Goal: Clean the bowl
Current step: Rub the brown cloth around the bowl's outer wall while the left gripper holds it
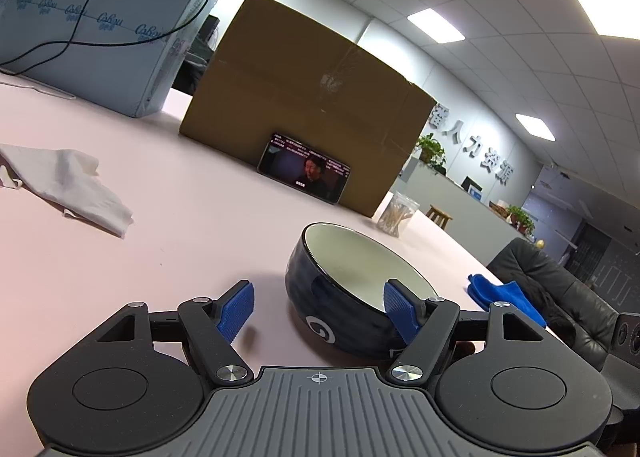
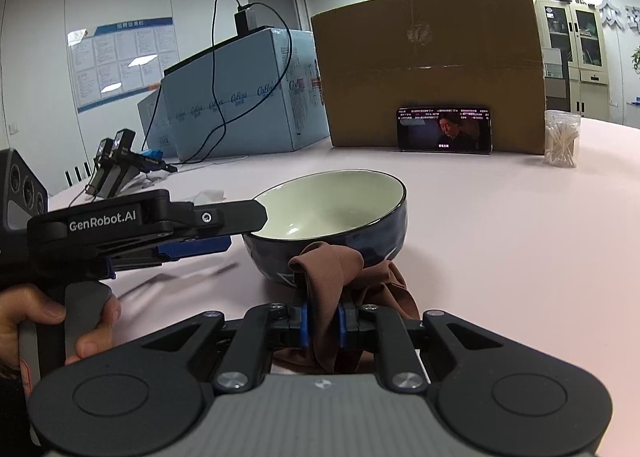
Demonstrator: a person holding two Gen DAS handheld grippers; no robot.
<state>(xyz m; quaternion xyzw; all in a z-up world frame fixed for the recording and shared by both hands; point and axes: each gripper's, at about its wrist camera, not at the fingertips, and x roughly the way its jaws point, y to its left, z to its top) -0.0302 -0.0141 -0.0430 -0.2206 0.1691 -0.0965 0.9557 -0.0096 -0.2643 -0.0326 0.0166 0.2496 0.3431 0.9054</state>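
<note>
- Reading "GenRobot.AI" in white on the black side of the left gripper (image 2: 224, 229), seen from the right wrist view; the pale blue carton (image 2: 240, 97) far left carries a repeated "CoRou" logo.
- Large grey characters stand on the far wall in the left wrist view; a noticeboard hangs on the far left wall, its text too small to read.
- A brown cardboard box (image 2: 432, 69) stands at the far side of the pink table (image 2: 500, 237), with a phone (image 2: 444, 130) leaning on it, screen lit.
- A clear jar of cotton swabs (image 2: 562, 137) sits just right of the box.
- A white cloth (image 1: 68, 181) lies crumpled far left; a blue cloth (image 1: 504, 297) lies at the table's right edge.
- The bowl (image 2: 332, 225), dark blue outside and cream inside, rests near centre on the table.
- The left gripper stands partly open, its right finger over the bowl's rim; I cannot tell whether it presses.
- The right gripper (image 2: 322, 327) is nearly closed, pinching a brown cloth (image 2: 340, 273) that touches the bowl's near wall.
</note>
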